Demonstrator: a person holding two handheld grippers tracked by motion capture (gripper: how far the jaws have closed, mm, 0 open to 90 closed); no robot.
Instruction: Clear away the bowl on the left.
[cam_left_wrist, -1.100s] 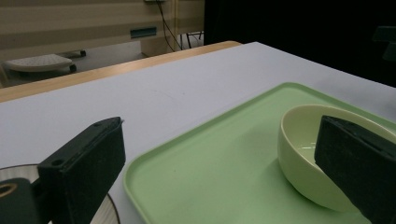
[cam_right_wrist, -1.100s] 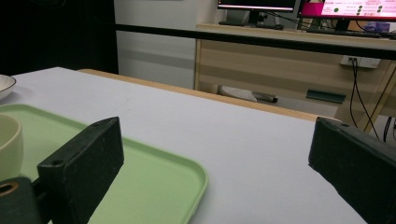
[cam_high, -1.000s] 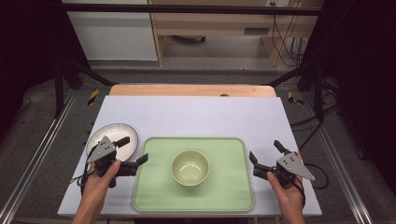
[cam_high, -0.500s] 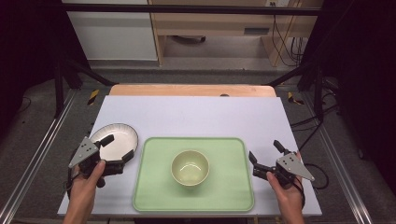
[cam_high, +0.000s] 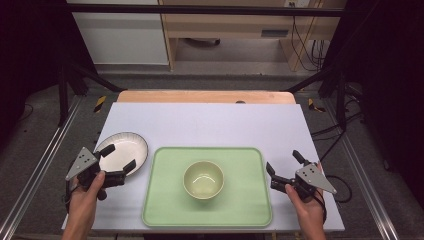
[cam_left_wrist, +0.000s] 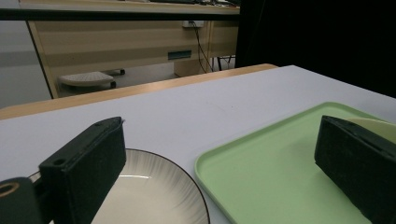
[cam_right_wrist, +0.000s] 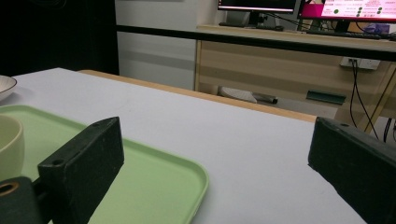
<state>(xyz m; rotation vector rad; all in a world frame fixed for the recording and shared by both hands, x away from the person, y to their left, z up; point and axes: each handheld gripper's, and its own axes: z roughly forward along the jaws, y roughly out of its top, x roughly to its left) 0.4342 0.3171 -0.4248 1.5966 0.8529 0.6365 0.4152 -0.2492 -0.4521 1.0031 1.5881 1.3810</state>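
The round white ribbed plate (cam_high: 122, 149) now sits between the open, empty left gripper (cam_high: 118, 161) jaws, which have swung over from the green tray (cam_high: 165, 210), suggesting pickup next.

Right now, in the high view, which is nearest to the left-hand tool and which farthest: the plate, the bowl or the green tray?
From the left tool:
1. Plate, under its jaws at the table's left.
2. Green tray, just to its right.
3. Bowl, at the tray's middle.

i see a pale green tray (cam_high: 240, 210) holding a cream bowl (cam_high: 203, 179). the white plate (cam_high: 125, 148) has a dark rim and fine radial lines; my surface (cam_high: 215, 125) is pale lavender-white.
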